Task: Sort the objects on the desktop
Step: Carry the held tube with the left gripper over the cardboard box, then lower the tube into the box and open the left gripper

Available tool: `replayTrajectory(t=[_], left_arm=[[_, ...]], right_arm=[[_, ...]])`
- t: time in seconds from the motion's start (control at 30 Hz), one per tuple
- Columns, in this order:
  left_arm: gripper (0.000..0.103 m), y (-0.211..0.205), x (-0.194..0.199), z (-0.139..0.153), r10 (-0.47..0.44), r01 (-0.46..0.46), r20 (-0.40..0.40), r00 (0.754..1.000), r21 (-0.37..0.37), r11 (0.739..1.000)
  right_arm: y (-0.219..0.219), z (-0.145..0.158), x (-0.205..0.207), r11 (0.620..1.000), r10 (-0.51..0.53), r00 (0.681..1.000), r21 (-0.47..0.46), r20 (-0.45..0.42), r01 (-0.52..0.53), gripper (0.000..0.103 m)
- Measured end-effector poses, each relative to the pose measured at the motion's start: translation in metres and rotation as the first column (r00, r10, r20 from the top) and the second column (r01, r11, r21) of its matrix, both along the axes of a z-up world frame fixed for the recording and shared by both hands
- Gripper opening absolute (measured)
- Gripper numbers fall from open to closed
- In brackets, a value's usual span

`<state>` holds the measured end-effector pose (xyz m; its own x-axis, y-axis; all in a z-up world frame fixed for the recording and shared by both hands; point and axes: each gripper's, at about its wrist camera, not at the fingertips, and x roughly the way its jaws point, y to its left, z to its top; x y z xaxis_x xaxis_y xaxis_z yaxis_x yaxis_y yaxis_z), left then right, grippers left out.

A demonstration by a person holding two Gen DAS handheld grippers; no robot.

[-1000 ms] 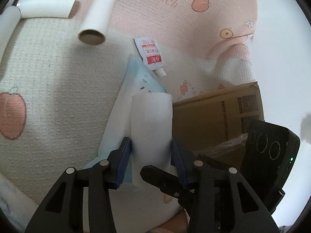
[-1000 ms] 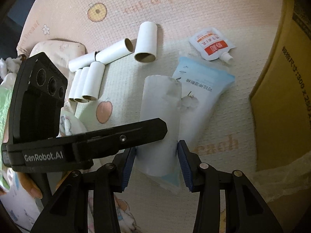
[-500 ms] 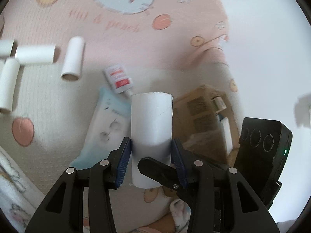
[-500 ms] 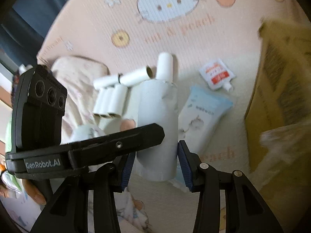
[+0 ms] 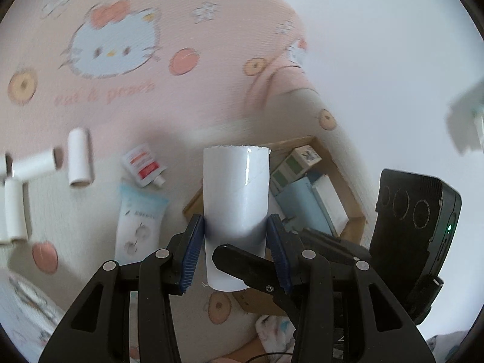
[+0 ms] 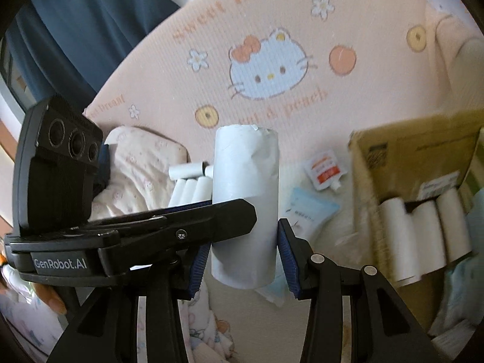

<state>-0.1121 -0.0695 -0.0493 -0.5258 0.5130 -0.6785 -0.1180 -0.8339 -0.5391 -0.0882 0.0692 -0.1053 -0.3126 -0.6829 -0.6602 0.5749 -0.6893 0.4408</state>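
Both tools have lifted well clear of the blanket (image 5: 127,9) since a second ago, carrying the roll (image 5: 236,199) up with them so that far more of the pink cartoon print now shows below. Beneath and to the right sits the box (image 6: 402,151), open, with three white rolls (image 6: 423,230) standing side by side inside in the right view and small packets inside in the left view. On the blanket lie a pale blue pouch (image 5: 139,220), a cluster of tubes (image 5: 79,157) off to the left, and a small red-and-white sachet (image 5: 143,166). The left tool (image 5: 236,242) and the right tool (image 6: 242,257) each grip the roll between blue pads (image 5: 190,251), both clamped on it, holding it upright in the air.
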Motion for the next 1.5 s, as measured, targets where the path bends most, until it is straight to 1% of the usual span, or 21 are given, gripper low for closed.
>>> replayTrajectory(t=[0.07,0.17,0.33,0.43,0.57,0.67,0.77,0.83,0.9,1.0,1.07,1.13,1.2,1.27,1.33,1.4,1.5], left_arm=[[0.047,0.010,-0.006,0.003,-0.017,0.017,-0.007,1.000,0.007,1.000],[0.047,0.028,-0.018,0.005,-0.043,0.043,0.003,0.999,0.025,0.999],[0.047,0.067,-0.035,0.003,-0.112,0.112,0.002,0.994,-0.007,0.994],[0.047,0.086,-0.045,-0.001,-0.148,0.149,0.022,0.989,-0.028,0.988],[0.047,0.113,-0.060,-0.011,-0.195,0.199,0.081,0.978,-0.050,0.979],[0.047,0.131,-0.066,-0.019,-0.222,0.231,0.100,0.970,-0.093,0.969],[0.047,0.143,-0.072,-0.028,-0.228,0.241,0.109,0.967,-0.121,0.963],[0.047,0.146,-0.077,-0.032,-0.233,0.248,0.126,0.964,-0.123,0.961],[0.047,0.146,-0.085,-0.038,-0.230,0.249,0.162,0.960,-0.116,0.961],[0.047,0.143,-0.094,-0.045,-0.228,0.253,0.202,0.952,-0.105,0.962],[0.047,0.142,-0.101,-0.052,-0.223,0.256,0.253,0.941,-0.103,0.961],[0.047,0.145,-0.105,-0.055,-0.227,0.273,0.287,0.931,-0.132,0.953],[0.047,0.153,-0.108,-0.057,-0.242,0.310,0.315,0.918,-0.188,0.932],[0.047,0.155,-0.111,-0.059,-0.241,0.320,0.334,0.911,-0.204,0.925],[0.047,0.154,-0.116,-0.063,-0.245,0.328,0.355,0.902,-0.193,0.925],[0.047,0.151,-0.119,-0.066,-0.248,0.326,0.368,0.896,-0.169,0.930],[0.047,0.149,-0.123,-0.069,-0.241,0.319,0.387,0.890,-0.151,0.936]], right_arm=[[0.010,0.007,-0.004,1.000,-0.012,1.000,0.000,-0.014,0.012,0.041],[0.027,0.020,-0.010,0.999,-0.033,0.998,0.014,-0.048,0.034,0.041],[0.056,0.030,-0.025,0.996,-0.077,0.994,0.047,-0.073,0.081,0.041],[0.074,0.030,-0.037,0.993,-0.095,0.993,0.063,-0.064,0.099,0.041],[0.094,0.024,-0.050,0.985,-0.109,0.992,0.129,-0.056,0.115,0.041],[0.107,0.015,-0.057,0.983,-0.104,0.994,0.149,-0.042,0.109,0.041],[0.113,0.007,-0.067,0.978,-0.098,0.995,0.181,-0.022,0.100,0.041],[0.114,0.002,-0.073,0.974,-0.098,0.995,0.206,-0.011,0.098,0.041],[0.114,-0.003,-0.080,0.967,-0.090,0.996,0.239,-0.006,0.089,0.041],[0.114,-0.010,-0.086,0.963,-0.084,0.996,0.259,0.022,0.075,0.041],[0.112,-0.015,-0.092,0.963,-0.077,0.996,0.261,0.041,0.063,0.041],[0.109,-0.022,-0.099,0.962,-0.064,0.995,0.270,0.080,0.040,0.041],[0.106,-0.027,-0.105,0.960,-0.055,0.993,0.280,0.103,0.025,0.041],[0.104,-0.032,-0.110,0.956,-0.039,0.991,0.295,0.129,-0.001,0.041],[0.104,-0.036,-0.114,0.955,-0.037,0.988,0.297,0.148,-0.009,0.041],[0.105,-0.039,-0.119,0.957,-0.044,0.984,0.291,0.174,-0.009,0.041],[0.109,-0.042,-0.126,0.959,-0.052,0.978,0.283,0.201,-0.007,0.041]])
